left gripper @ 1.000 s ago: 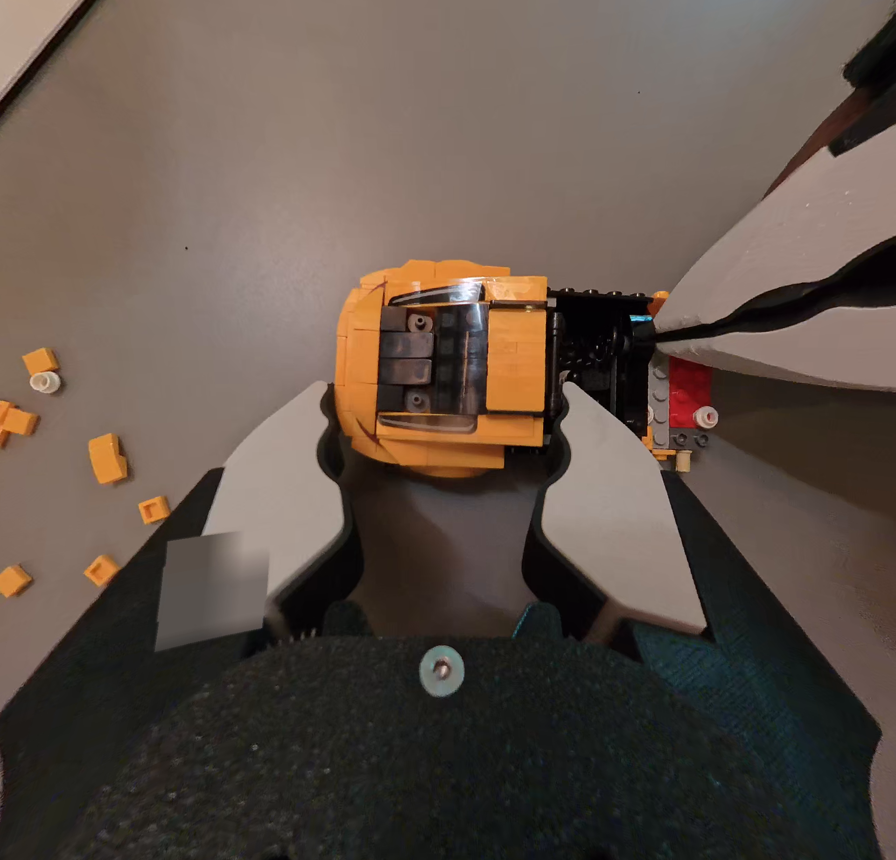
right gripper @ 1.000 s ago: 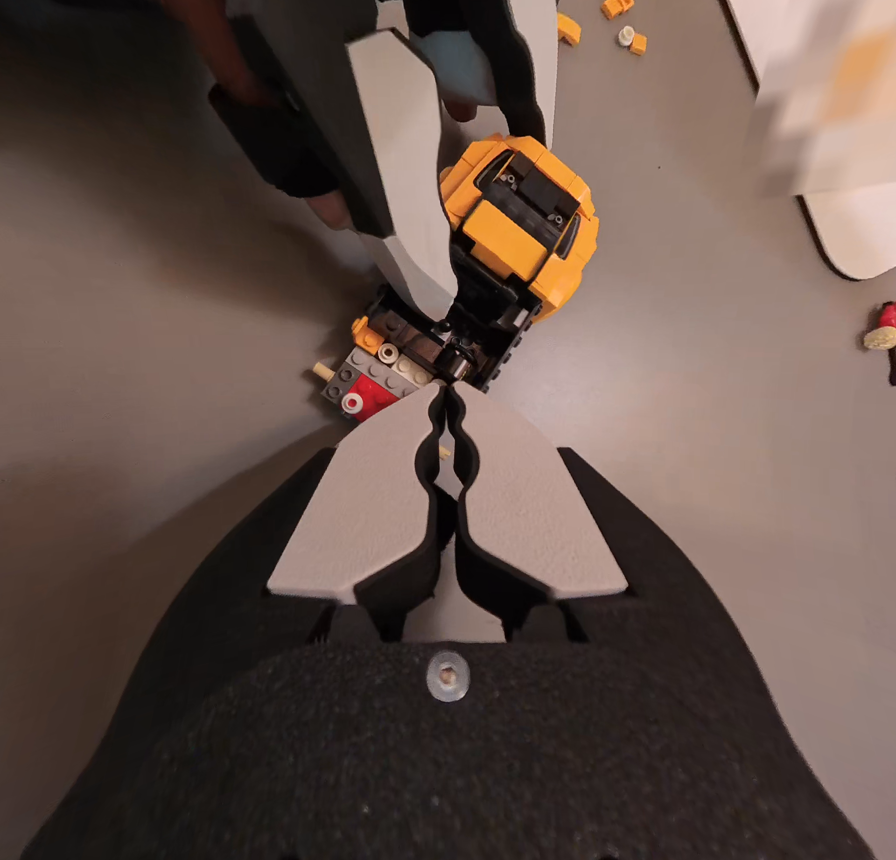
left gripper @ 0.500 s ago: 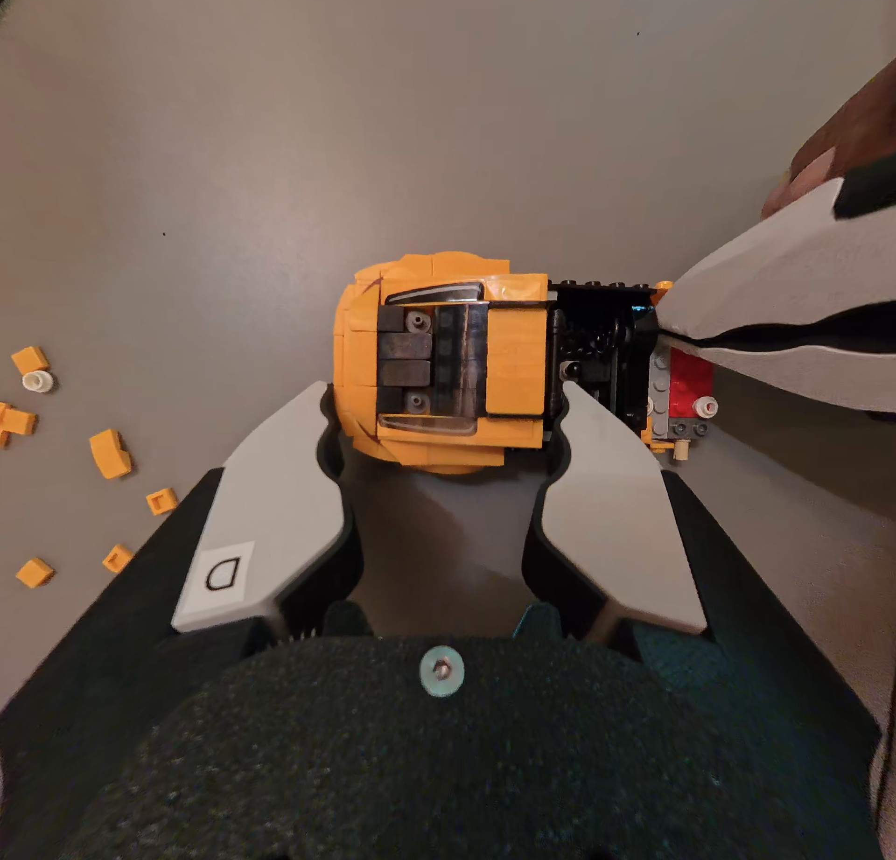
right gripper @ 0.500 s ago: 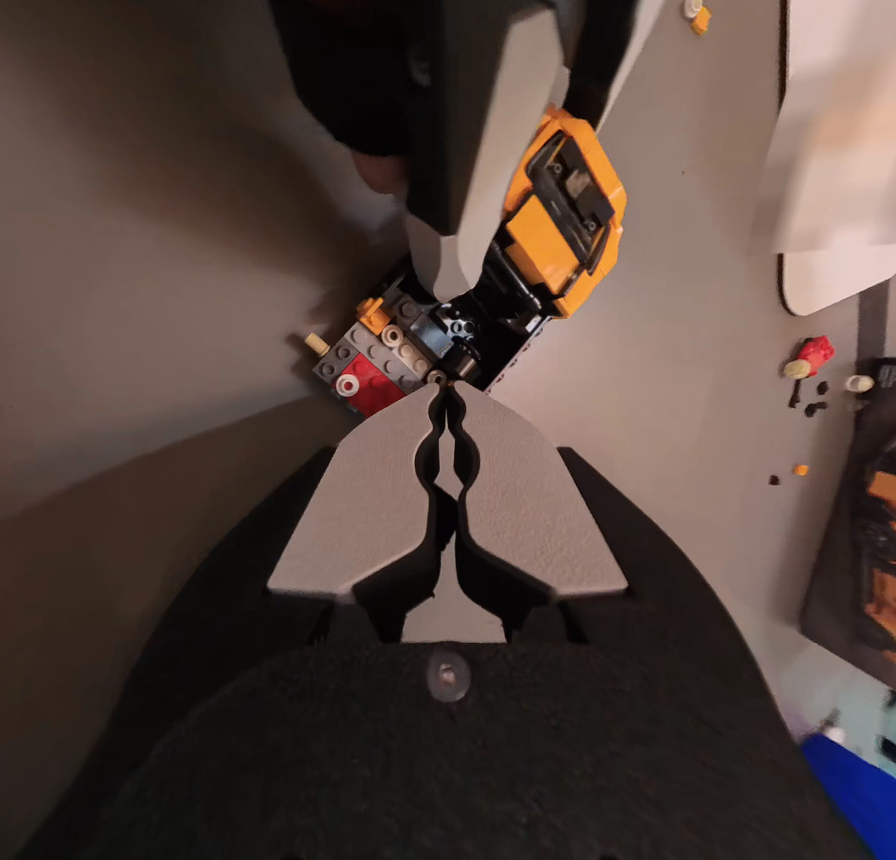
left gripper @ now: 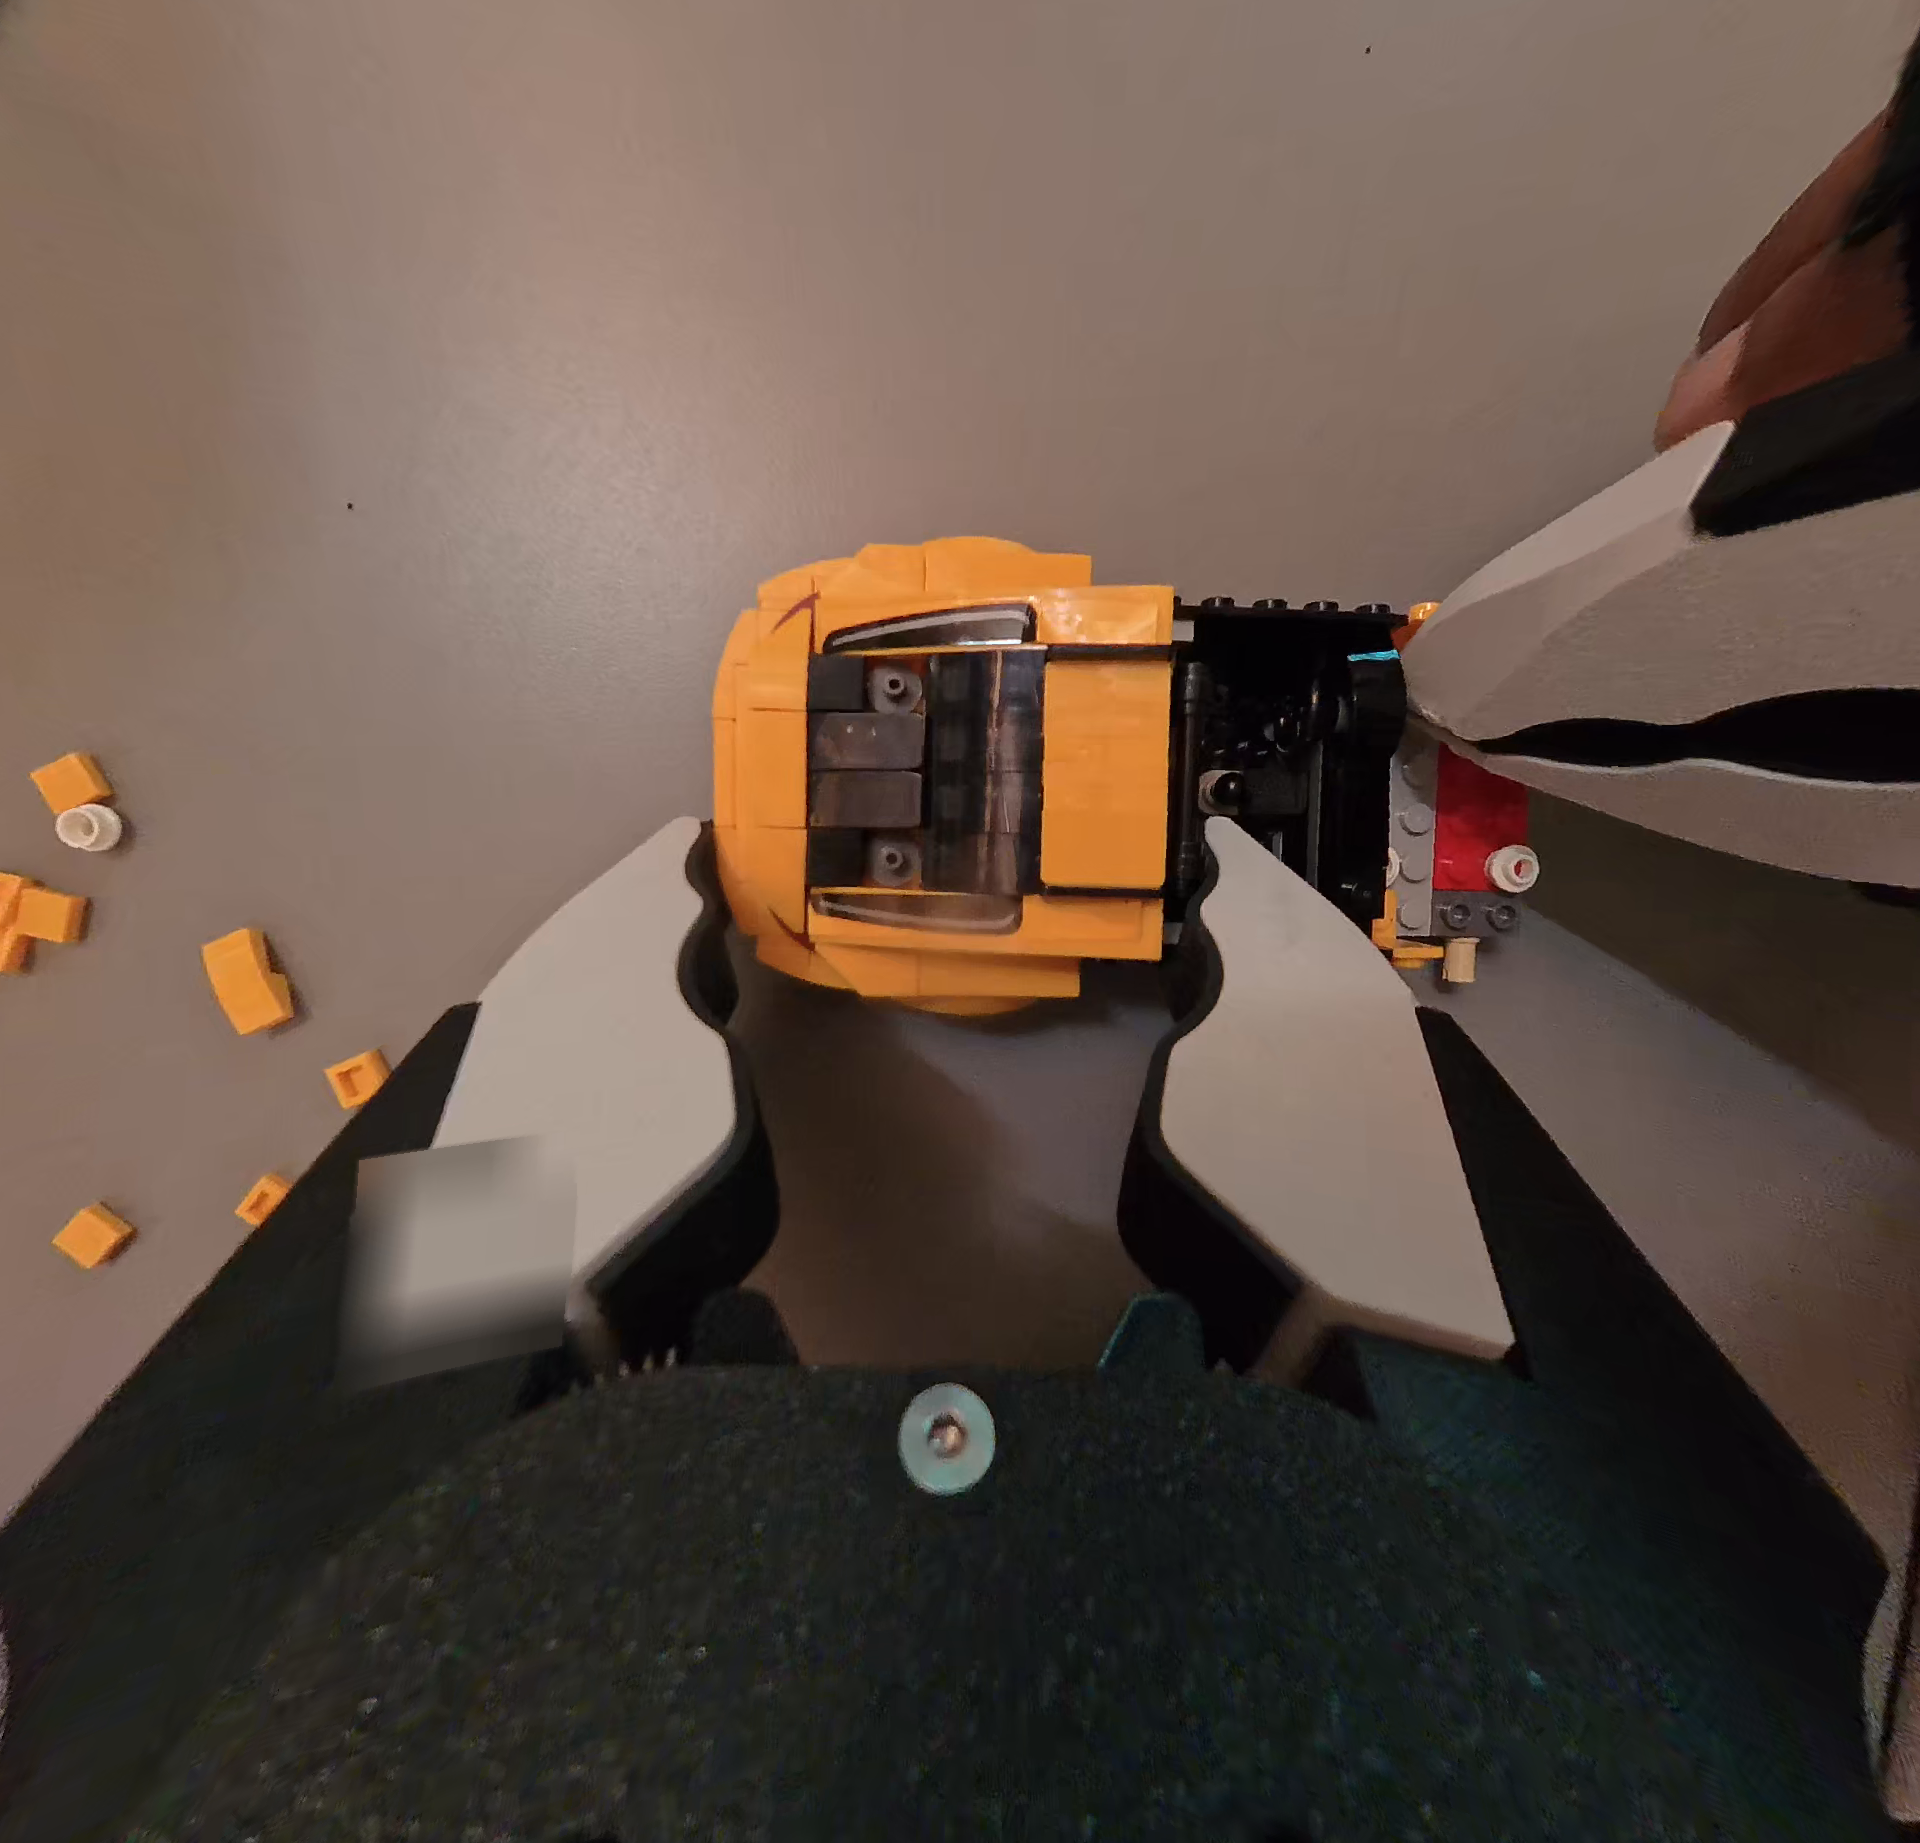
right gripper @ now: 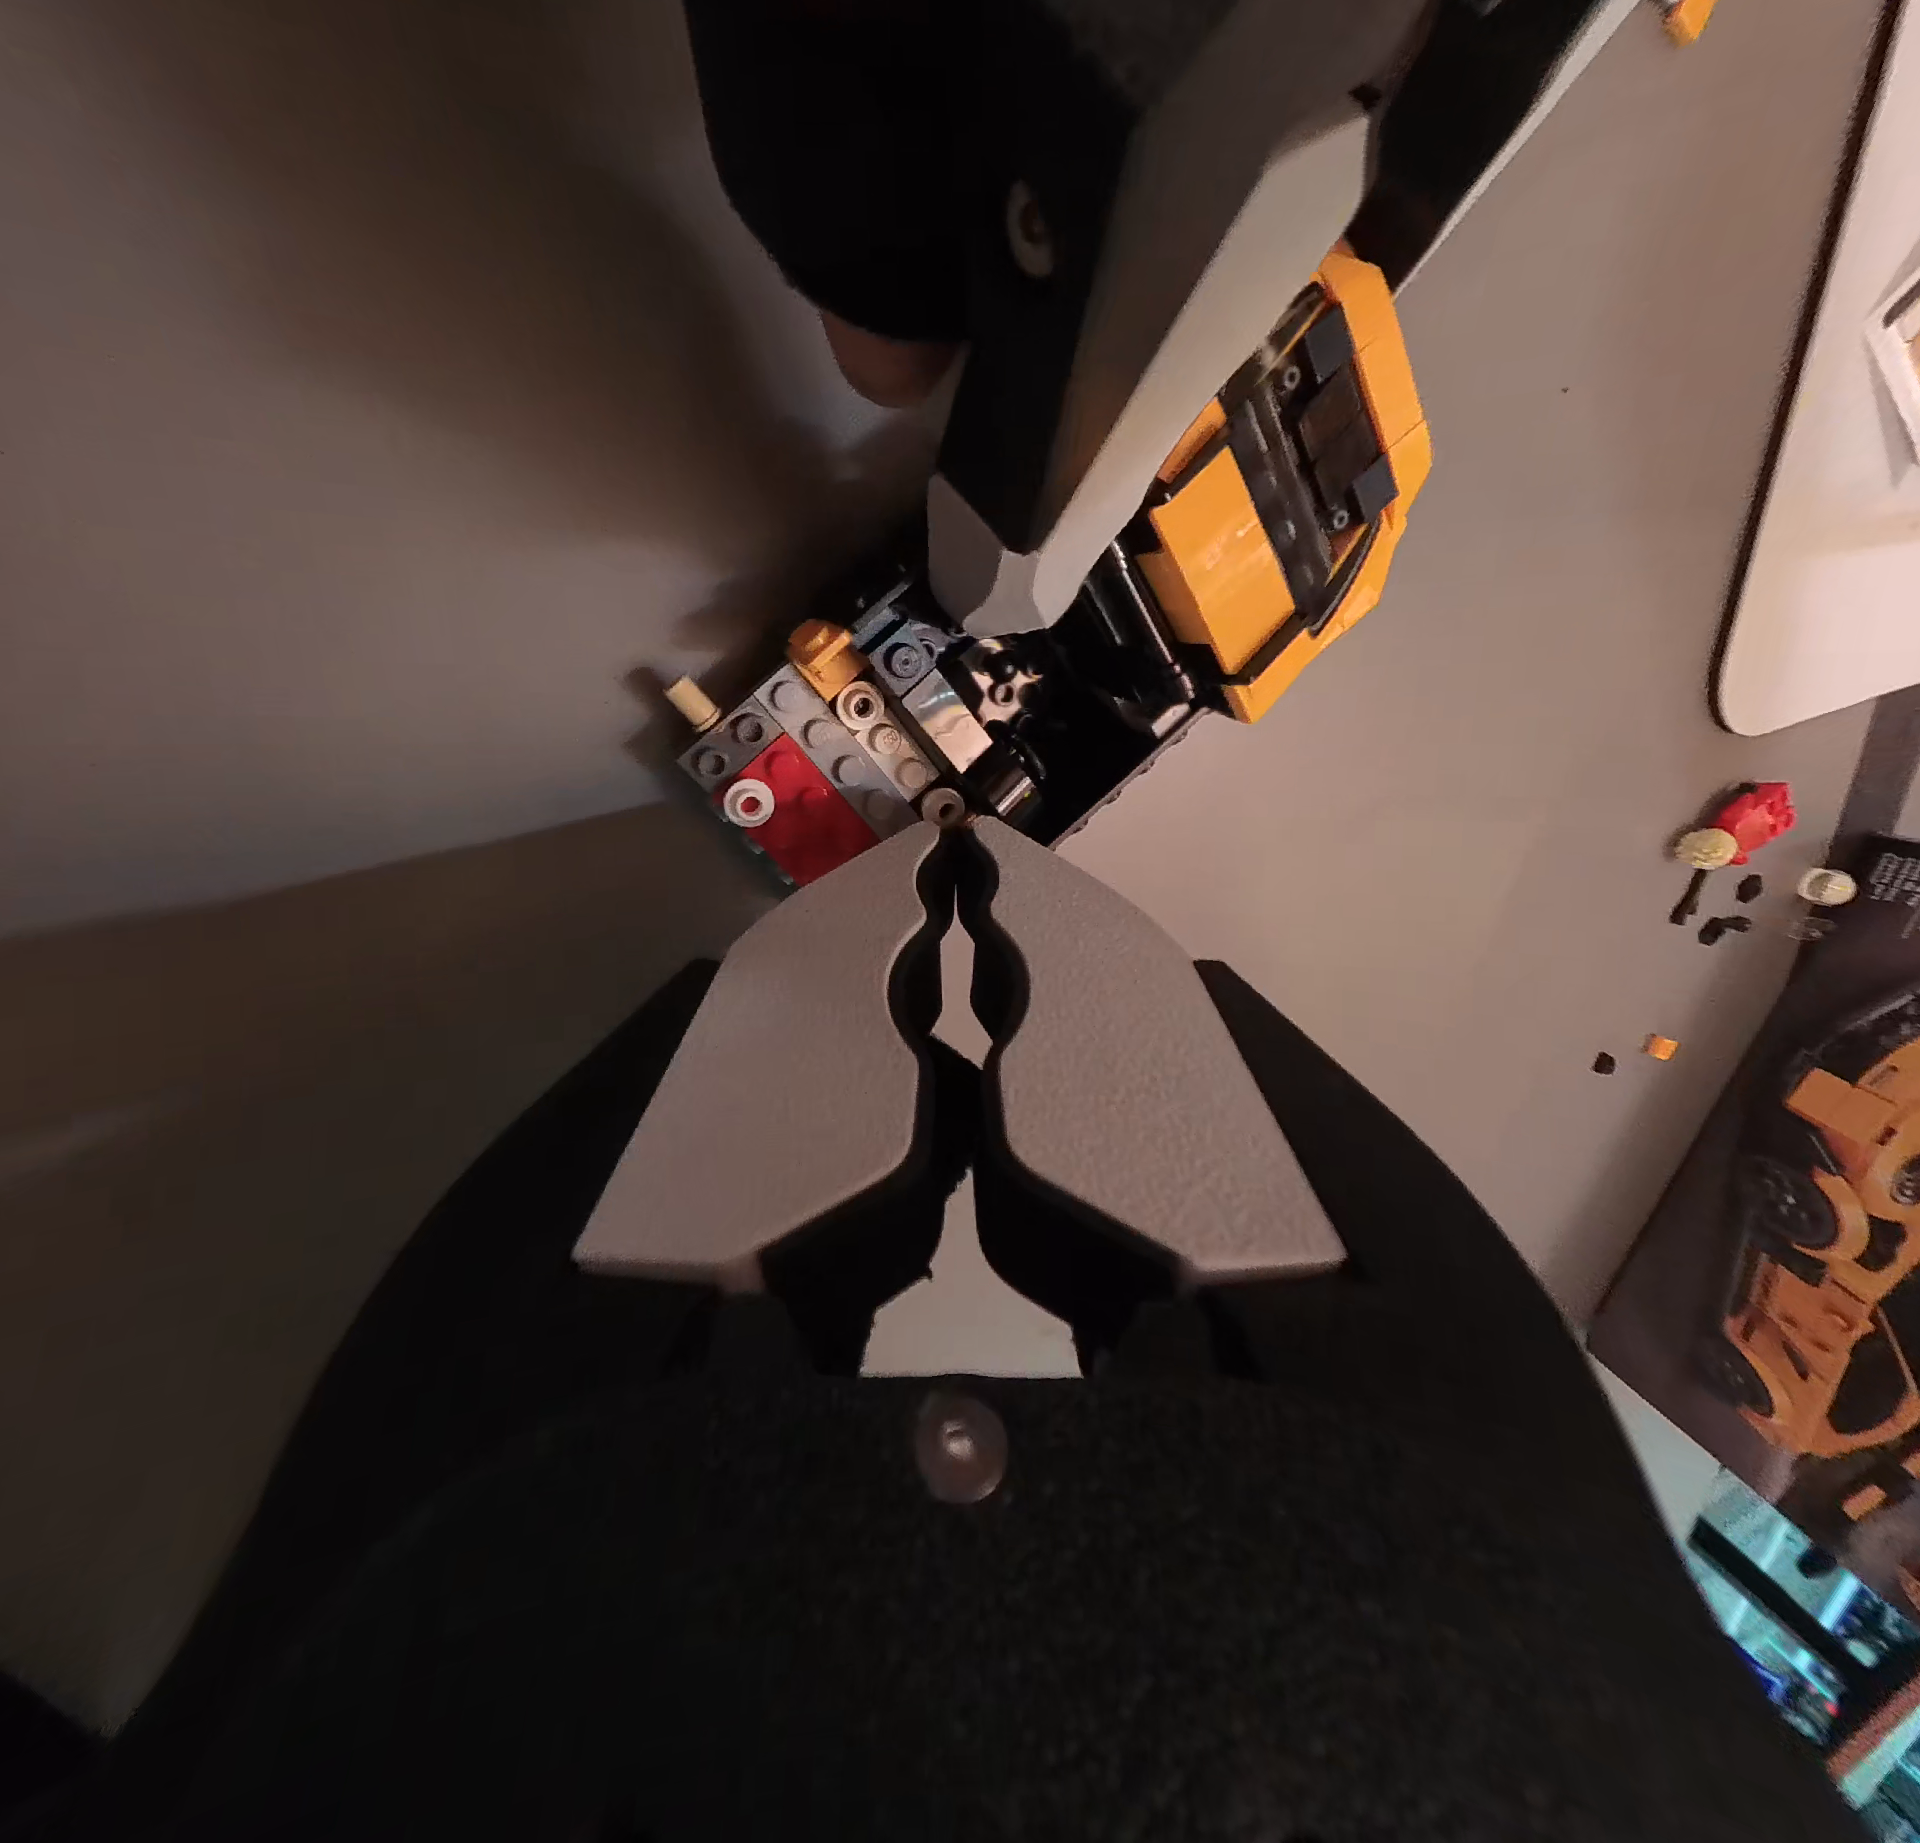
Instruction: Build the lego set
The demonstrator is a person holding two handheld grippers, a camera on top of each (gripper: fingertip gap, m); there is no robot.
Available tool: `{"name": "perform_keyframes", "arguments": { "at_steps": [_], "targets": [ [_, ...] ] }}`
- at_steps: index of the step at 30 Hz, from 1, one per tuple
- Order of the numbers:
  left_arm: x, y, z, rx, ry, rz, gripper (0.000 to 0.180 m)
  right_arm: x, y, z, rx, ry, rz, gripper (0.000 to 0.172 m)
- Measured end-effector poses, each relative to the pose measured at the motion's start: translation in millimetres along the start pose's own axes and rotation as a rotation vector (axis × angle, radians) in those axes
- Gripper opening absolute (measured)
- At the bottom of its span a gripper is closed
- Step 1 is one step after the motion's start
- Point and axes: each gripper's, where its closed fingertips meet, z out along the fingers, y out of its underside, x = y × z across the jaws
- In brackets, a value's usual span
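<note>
The grey tabletop (left gripper: 520, 287) lies open beyond a half-built orange and black toy-brick car (left gripper: 966, 785), whose rear still shows bare black, grey and red plates. The left gripper (left gripper: 951, 837) clamps the orange cab, spread wide. The right gripper (right gripper: 956, 832), fingertips pressed together, touches the rear. Loose orange bricks (left gripper: 244, 978) lie left; a white board's edge (right gripper: 1766, 598) crowds the right.

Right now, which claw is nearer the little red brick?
Right. The right claw, shut, sits at the red brick; the left claw straddles the model's orange end, farther off.
</note>
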Motion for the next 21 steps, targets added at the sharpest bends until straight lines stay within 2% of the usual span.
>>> {"name": "perform_keyframes", "arguments": {
  "at_steps": [13,18,21],
  "targets": [
    [-0.8,-1.5,1.0,0.02,0.005,0.009,0.083,-0.4,0.0,0.4,-0.047,-0.124,-0.029,0.0],
    [-1.4,-1.1,0.6,0.033,0.015,0.01,0.083,-1.3,-1.9,-0.9,0.007,-0.066,-0.029,0.0],
    [-0.8,-0.7,0.3,0.036,0.02,0.017,0.083,-7.0,-4.9,-9.3,0.063,-0.108,-0.005,0.0]
  ]
}}
